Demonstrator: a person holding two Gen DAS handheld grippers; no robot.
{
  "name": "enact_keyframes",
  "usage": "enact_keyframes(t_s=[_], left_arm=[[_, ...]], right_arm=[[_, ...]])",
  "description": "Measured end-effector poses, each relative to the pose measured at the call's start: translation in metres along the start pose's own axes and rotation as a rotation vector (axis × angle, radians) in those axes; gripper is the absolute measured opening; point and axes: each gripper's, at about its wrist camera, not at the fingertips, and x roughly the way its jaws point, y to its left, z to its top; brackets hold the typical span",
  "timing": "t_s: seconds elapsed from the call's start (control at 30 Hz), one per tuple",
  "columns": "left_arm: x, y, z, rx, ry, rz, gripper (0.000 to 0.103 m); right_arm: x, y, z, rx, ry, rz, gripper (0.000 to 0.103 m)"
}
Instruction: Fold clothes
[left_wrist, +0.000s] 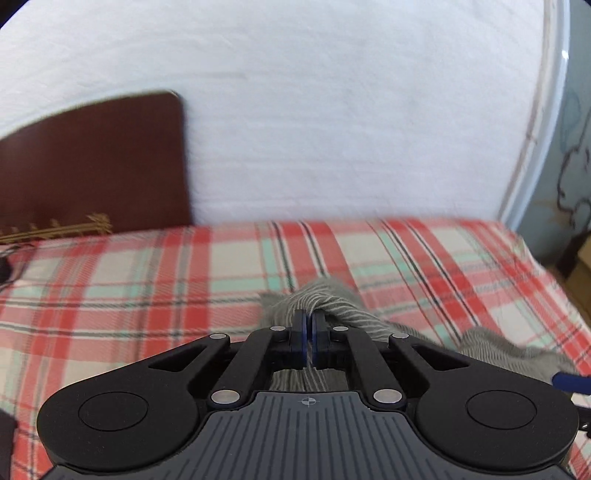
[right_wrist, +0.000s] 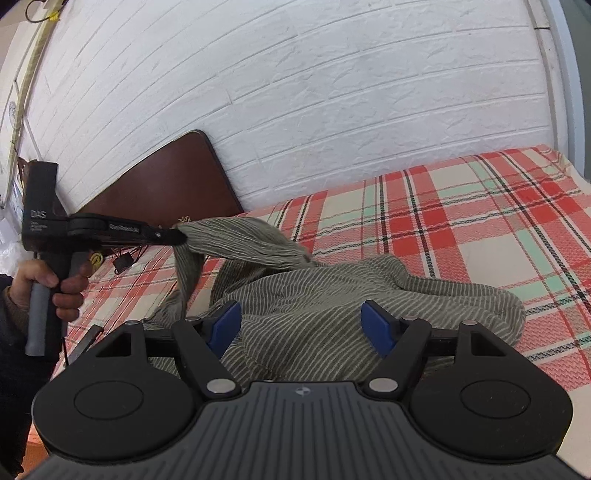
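The left hand-held gripper pinches a bunched fold of the grey striped garment, lifting it above the plaid bed. The right hand-held gripper hovers wide apart over the crumpled rest, gripping nothing.

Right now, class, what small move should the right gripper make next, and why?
Probably close the right gripper on the striped garment beneath it: it hangs open over the heap, while the left gripper already pinches one end up off the bed.

Even daylight, left view motion-blurred, fisheye-curved edges
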Motion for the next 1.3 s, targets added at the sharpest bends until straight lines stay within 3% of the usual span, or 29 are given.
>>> enact_keyframes(t_s=[0.2,0.33,0.37,0.4,0.43,0.5,0.7,0.83,0.93,1.2,1.3], left_arm=[[-0.070,0.060,-0.010,-0.131,-0.146,0.128,0.000],[-0.095,0.093,-0.032,-0.212,-0.151,0.196,0.000],[-0.099,0.100,-0.038,-0.227,-0.146,0.212,0.000],[-0.101,0.103,-0.044,-0.229,-0.135,0.225,0.000],[-0.102,0.106,-0.049,-0.232,-0.123,0.238,0.000],[-0.104,0.110,-0.059,-0.245,-0.108,0.250,0.000],[-0.120,0.114,-0.072,-0.270,-0.114,0.226,0.000],[-0.123,0.108,-0.079,-0.272,-0.101,0.160,0.000],[-0.121,0.102,-0.093,-0.273,-0.060,0.119,0.000],[-0.095,0.086,-0.142,-0.208,0.158,0.119,0.000],[-0.091,0.084,-0.147,-0.182,0.200,0.119,0.004]], right_arm=[[0.010,0.016,0.006,-0.112,0.033,-0.012,0.084],[0.018,0.026,-0.002,-0.235,0.082,-0.063,0.084],[0.022,0.029,-0.005,-0.273,0.098,-0.086,0.074],[0.026,0.032,-0.007,-0.309,0.121,-0.105,0.035],[0.028,0.033,-0.007,-0.319,0.143,-0.114,0.018],[0.022,0.028,-0.001,-0.270,0.124,-0.093,0.011],[-0.036,0.014,0.031,-0.153,-0.117,-0.080,0.006],[-0.071,-0.001,0.033,-0.104,-0.184,-0.087,0.006],[-0.084,-0.016,0.020,-0.057,-0.142,-0.102,0.006],[-0.052,-0.051,-0.044,0.071,0.175,-0.152,0.006],[-0.048,-0.050,-0.052,0.078,0.205,-0.139,0.007]])
